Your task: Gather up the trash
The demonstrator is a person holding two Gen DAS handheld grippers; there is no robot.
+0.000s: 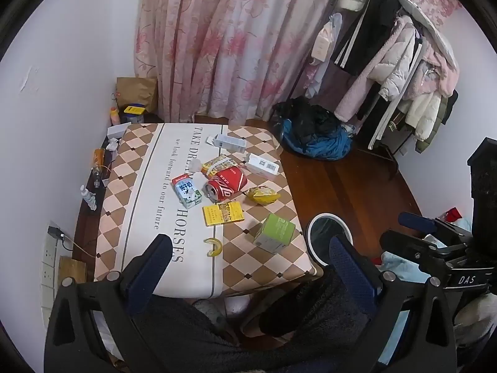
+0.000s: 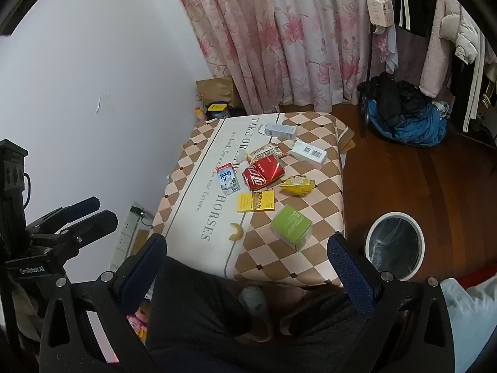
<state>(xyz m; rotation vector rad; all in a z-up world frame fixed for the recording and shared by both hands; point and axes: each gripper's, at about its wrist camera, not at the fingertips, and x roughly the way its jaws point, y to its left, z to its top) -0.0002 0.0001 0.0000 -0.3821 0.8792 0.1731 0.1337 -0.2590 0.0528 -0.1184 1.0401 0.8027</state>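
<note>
Both claws, left (image 1: pixel 248 255) and right (image 2: pixel 247 256), gape empty. Ahead of the right claw, the green box (image 2: pixel 291 230) looks light (crushable, probably): pinch its flat sides.

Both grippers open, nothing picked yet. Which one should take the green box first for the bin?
Right, probably. The green box lies at the table's right edge, close ahead of the right gripper, and the white-rimmed bin stands on the floor on that same side. The left gripper would have to reach across.
</note>
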